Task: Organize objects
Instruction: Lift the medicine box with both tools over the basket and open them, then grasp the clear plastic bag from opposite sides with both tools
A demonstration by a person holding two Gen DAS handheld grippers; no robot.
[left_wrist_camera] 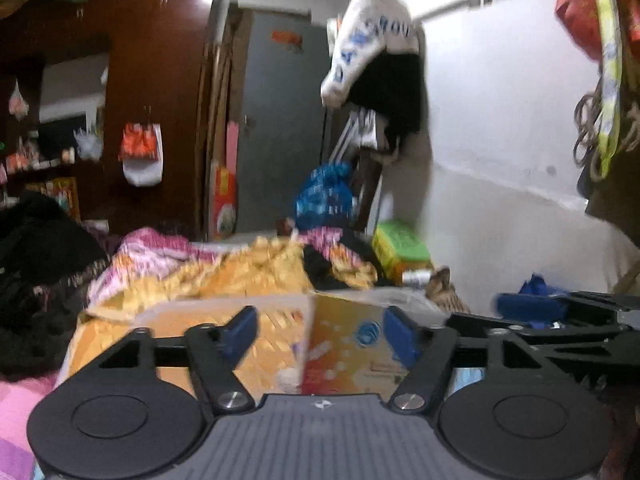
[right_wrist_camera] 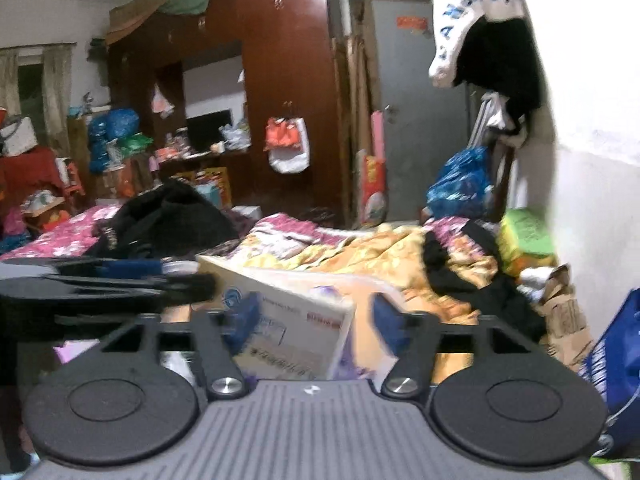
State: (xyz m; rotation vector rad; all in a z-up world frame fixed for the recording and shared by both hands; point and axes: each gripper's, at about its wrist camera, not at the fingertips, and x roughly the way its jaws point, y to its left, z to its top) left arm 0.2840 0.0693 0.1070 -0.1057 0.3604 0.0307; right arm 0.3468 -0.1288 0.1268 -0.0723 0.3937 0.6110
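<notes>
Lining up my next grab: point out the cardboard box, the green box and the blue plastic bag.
cardboard box (right_wrist_camera: 296, 332): right wrist view, its white printed face.
green box (left_wrist_camera: 400, 240): left wrist view, its green top.
blue plastic bag (right_wrist_camera: 460, 184): right wrist view, middle of the bag.

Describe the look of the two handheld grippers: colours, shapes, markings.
Both match. The left gripper and right gripper each have blue finger pads on black angular linkage arms with silver pivot bolts. Behind sit two round black discs flanking a grey ribbed body bearing a small white logo. No cables or sleeves show.
</notes>
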